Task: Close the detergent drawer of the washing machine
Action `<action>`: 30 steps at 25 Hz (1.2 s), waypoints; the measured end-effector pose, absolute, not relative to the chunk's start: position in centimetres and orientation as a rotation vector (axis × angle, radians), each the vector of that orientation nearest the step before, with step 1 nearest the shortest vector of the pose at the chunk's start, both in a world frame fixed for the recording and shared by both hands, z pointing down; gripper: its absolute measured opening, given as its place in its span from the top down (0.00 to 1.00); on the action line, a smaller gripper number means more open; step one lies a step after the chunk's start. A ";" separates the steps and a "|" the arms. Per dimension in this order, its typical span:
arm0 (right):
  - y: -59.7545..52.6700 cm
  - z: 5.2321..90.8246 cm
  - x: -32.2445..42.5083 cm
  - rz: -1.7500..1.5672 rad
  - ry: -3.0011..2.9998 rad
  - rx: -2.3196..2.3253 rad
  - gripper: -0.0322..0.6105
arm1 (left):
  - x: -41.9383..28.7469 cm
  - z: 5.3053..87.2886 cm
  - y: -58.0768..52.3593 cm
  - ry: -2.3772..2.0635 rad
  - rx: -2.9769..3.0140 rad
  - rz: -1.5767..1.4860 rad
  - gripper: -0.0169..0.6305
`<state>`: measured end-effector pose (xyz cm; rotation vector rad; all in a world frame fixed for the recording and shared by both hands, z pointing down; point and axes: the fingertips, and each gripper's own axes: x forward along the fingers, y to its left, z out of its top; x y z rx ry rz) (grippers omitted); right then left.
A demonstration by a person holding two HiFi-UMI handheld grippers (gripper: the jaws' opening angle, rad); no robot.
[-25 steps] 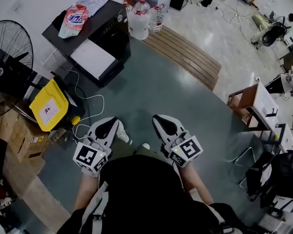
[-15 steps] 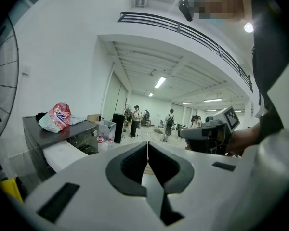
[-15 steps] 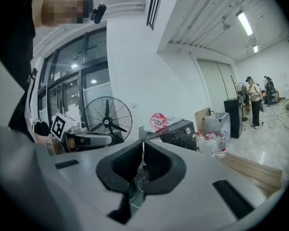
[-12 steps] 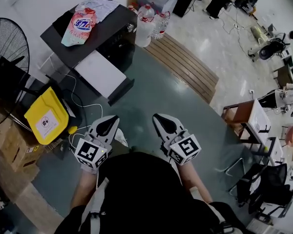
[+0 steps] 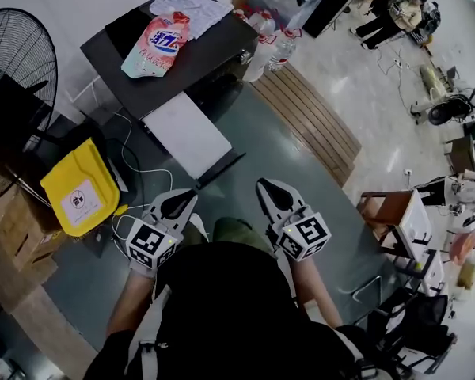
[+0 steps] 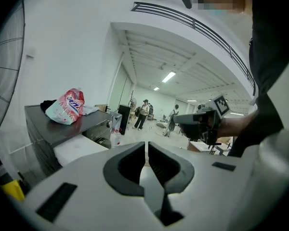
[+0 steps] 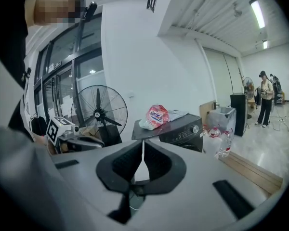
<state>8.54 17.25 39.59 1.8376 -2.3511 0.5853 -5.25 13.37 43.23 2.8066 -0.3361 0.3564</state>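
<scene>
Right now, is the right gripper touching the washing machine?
Apart. The head view shows bare floor between the right gripper and the washing machine, which stands farther ahead.

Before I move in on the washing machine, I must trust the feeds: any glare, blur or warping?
Head view: sharp, evenly lit, washing machine clear, mild sheen on the floor. Left gripper view: strong fisheye bending, dark corners. Right gripper view: same bending, ceiling light blown out.
</scene>
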 end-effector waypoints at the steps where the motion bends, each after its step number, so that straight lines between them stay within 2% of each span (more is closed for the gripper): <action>1: 16.5 40.0 8.7 0.595 -2.348 1.819 0.91 | -5.4 43.7 12.9 -0.343 2.793 0.364 0.95; 13: 11.5 47.2 11.5 0.684 -2.348 1.407 0.91 | -4.1 49.4 11.3 -0.504 2.651 0.532 0.95; 19: 10.0 51.6 13.8 0.675 -2.350 1.171 0.91 | -2.7 53.2 10.8 -0.652 2.530 0.647 0.81; 24: 9.3 54.7 15.5 0.631 -2.381 0.939 0.91 | -1.8 56.0 11.1 -0.780 2.442 0.741 0.77; 30: 8.9 57.4 16.2 0.617 -2.410 0.726 0.82 | -0.8 58.5 11.7 -0.881 2.350 0.839 0.73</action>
